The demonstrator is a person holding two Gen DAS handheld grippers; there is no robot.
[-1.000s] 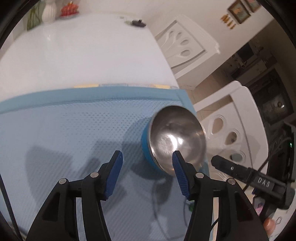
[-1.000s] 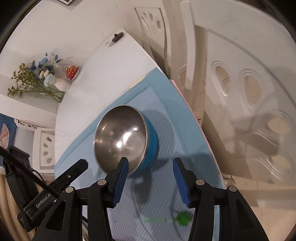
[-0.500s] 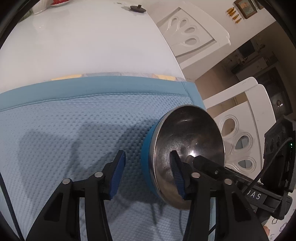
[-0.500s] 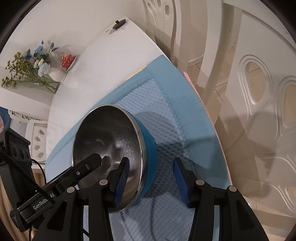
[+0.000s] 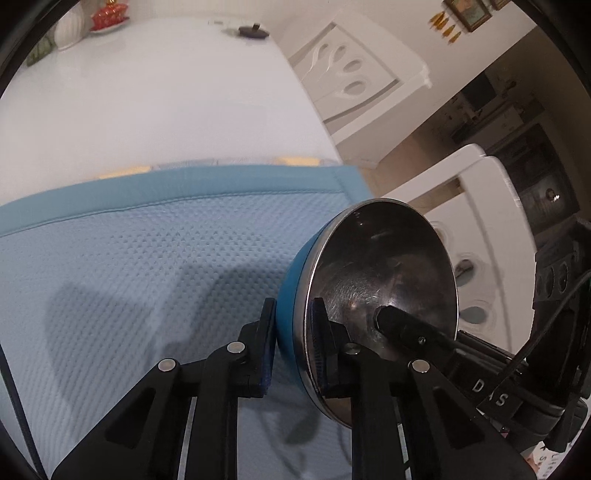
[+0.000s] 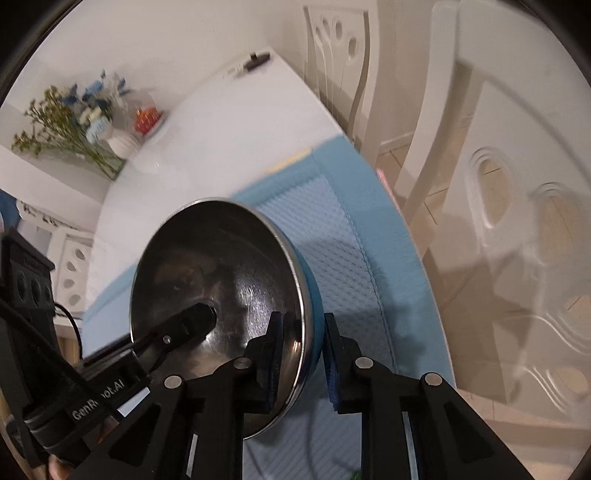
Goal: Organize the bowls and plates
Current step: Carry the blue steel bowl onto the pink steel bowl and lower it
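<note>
A bowl with a steel inside and a blue outside (image 5: 384, 280) is tilted above the light blue mat (image 5: 147, 266). My left gripper (image 5: 293, 332) is shut on its left rim, one finger inside and one outside. My right gripper (image 6: 304, 354) is shut on the opposite rim of the same bowl (image 6: 214, 280). Each gripper's finger shows inside the bowl in the other's view.
The mat lies on a white table (image 5: 155, 96). White chairs (image 6: 509, 206) stand along the table's right side. A vase with flowers (image 6: 110, 136), a small red dish (image 6: 147, 118) and a black object (image 5: 251, 31) sit at the far end.
Both grippers moved in and closed on opposite sides of the bowl's rim. The bowl now sits tilted and nearer in both views.
</note>
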